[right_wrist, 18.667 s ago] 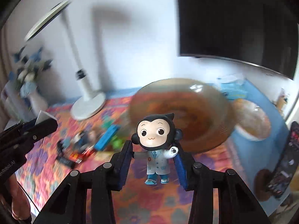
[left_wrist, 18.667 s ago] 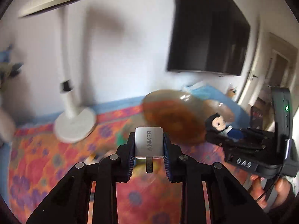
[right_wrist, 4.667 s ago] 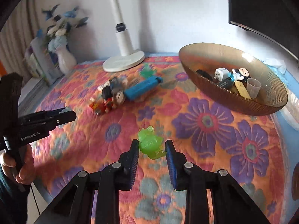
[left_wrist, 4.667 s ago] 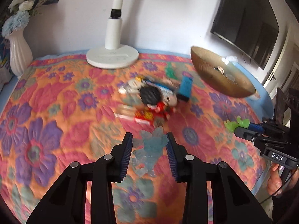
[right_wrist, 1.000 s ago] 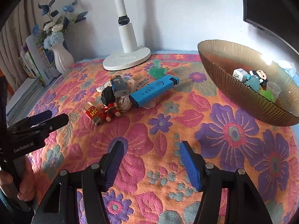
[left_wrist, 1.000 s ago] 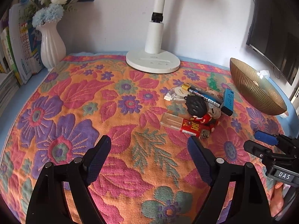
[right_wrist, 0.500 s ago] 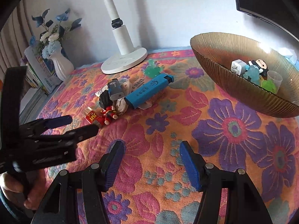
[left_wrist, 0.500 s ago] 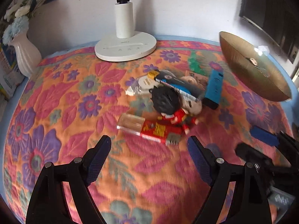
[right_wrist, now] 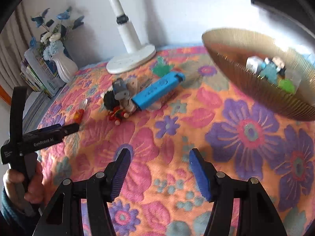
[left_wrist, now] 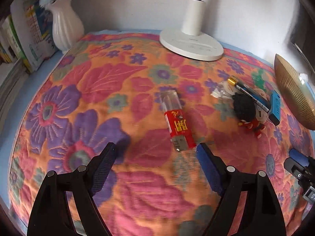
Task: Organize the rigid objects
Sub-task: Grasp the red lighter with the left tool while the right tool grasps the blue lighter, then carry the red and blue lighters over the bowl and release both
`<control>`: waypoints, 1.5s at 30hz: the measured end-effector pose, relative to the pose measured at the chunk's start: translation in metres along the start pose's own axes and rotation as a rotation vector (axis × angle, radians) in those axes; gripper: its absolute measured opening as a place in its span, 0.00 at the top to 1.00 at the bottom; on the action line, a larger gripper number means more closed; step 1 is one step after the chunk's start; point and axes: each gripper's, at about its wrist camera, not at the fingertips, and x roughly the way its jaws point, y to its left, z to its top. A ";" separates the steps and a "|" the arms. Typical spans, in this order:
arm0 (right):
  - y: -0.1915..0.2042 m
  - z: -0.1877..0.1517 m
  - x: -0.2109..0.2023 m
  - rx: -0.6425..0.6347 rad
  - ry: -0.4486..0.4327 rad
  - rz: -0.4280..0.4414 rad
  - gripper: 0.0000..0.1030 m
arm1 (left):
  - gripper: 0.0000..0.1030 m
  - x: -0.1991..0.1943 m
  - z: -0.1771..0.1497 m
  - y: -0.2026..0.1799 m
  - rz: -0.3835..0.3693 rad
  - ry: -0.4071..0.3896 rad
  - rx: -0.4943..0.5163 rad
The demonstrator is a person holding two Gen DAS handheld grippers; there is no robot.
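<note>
Just ahead of the wide-open left gripper (left_wrist: pixel 155 158) a red lighter (left_wrist: pixel 176 121) lies on the floral cloth (left_wrist: pixel 98 82), while the right gripper (right_wrist: pixel 159 166), fingers spread and empty, hovers near the amber bowl (right_wrist: pixel 256 90)

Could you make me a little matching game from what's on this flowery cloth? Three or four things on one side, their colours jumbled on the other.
Things:
1. lighter
2. vase
3. bowl
4. long case

Colours:
A. white
B. blue
C. red and clear
D. golden brown

Pairs: 1-C, 2-A, 3-D, 4-B
</note>
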 end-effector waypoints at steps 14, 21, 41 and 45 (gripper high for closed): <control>0.004 0.058 0.046 0.238 -0.013 0.001 0.50 | 0.21 0.030 0.031 -0.030 0.004 -0.048 0.044; 0.007 0.057 0.046 0.205 -0.045 -0.031 0.84 | 0.50 0.024 0.032 -0.030 0.002 -0.083 0.052; -0.028 0.058 0.028 0.315 -0.014 -0.093 0.60 | 0.66 0.018 0.028 -0.032 -0.003 -0.111 0.067; -0.022 0.068 0.043 0.295 -0.057 -0.151 0.60 | 0.66 0.018 0.028 -0.032 0.000 -0.113 0.071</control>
